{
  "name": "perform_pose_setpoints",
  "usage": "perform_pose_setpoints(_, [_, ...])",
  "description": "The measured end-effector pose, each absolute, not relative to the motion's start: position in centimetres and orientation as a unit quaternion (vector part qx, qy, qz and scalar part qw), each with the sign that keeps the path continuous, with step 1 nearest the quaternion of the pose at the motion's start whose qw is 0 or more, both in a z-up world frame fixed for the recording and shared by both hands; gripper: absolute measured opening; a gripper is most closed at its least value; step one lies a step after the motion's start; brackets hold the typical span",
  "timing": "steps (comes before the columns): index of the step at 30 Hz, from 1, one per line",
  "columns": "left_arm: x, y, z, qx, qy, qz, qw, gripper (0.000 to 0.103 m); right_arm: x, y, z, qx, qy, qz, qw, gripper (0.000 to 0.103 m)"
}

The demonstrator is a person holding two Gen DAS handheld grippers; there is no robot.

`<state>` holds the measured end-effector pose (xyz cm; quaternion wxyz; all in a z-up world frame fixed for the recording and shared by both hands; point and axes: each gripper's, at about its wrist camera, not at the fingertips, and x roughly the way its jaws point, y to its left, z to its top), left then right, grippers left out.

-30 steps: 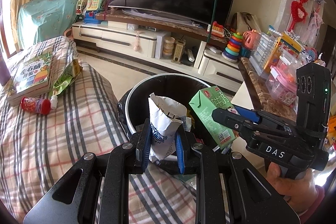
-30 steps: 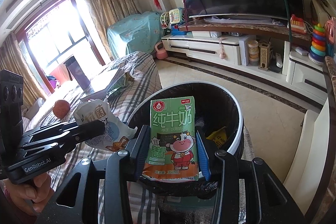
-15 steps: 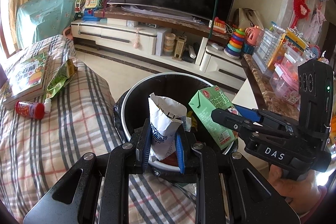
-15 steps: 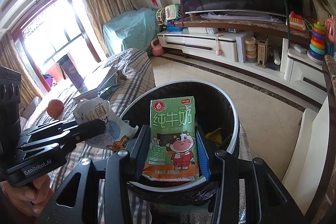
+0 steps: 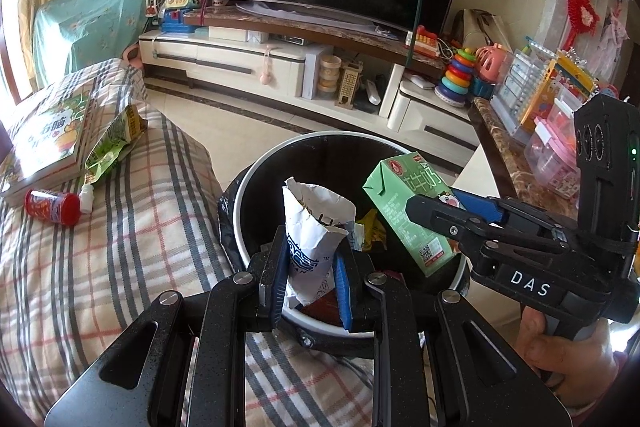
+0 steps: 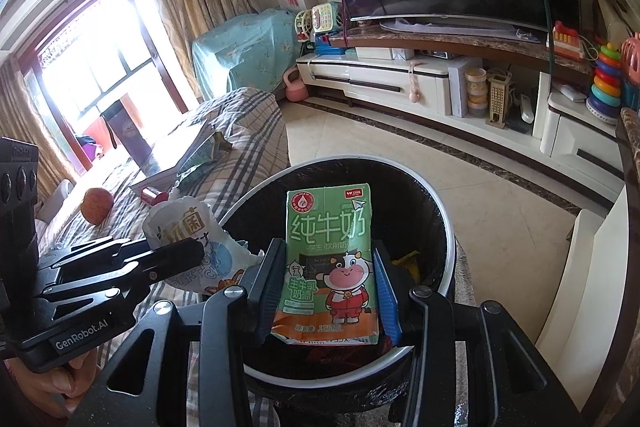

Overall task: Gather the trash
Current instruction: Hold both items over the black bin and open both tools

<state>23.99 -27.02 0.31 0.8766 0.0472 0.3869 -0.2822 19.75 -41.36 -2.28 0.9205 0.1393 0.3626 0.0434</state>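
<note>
A: Item one, left gripper [image 5: 310, 281]?
B: Clenched on a white crumpled bag [image 5: 314, 227]; bag upright between the blue pads, its torn mouth above the fingertips; black trash bin [image 5: 248, 187] directly ahead of and below the claw.

A: Item two, right gripper [image 6: 326, 287]?
B: Grasping a green milk carton [image 6: 328, 251]; carton upright, printed face toward the camera, pads pressed on both side edges; the bin's white rim [image 6: 448, 247] curves behind and beneath it.

A: Bin contents?
B: Yellow wrapper [image 6: 408, 263] just right of the carton; the rest too dark to tell.

A: Remaining on the plaid cover [image 5: 120, 247]?
B: Well left of the left claw: red small bottle [image 5: 52, 205], green snack bag [image 5: 110, 147], a book [image 5: 48, 139].
</note>
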Motion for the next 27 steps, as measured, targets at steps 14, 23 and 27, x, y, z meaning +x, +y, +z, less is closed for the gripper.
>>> perform_pose_setpoints(14, [25.1, -28.3, 0.1, 0.054, 0.391, -0.282, 0.874, 0.019, 20.7, -41.9, -2.6, 0.142, 0.371, 0.04, 0.917, 0.043])
perform_pose_setpoints(23, [25.5, -28.3, -0.4, 0.053, 0.401, -0.278, 0.871, 0.019, 20.8, -41.9, -2.6, 0.143, 0.373, 0.041, 0.916, 0.043])
perform_pose_setpoints(27, [25.5, -28.3, -0.5, 0.054, 0.401, -0.278, 0.871, 0.019, 20.9, -41.9, -2.6, 0.142, 0.373, 0.041, 0.916, 0.043])
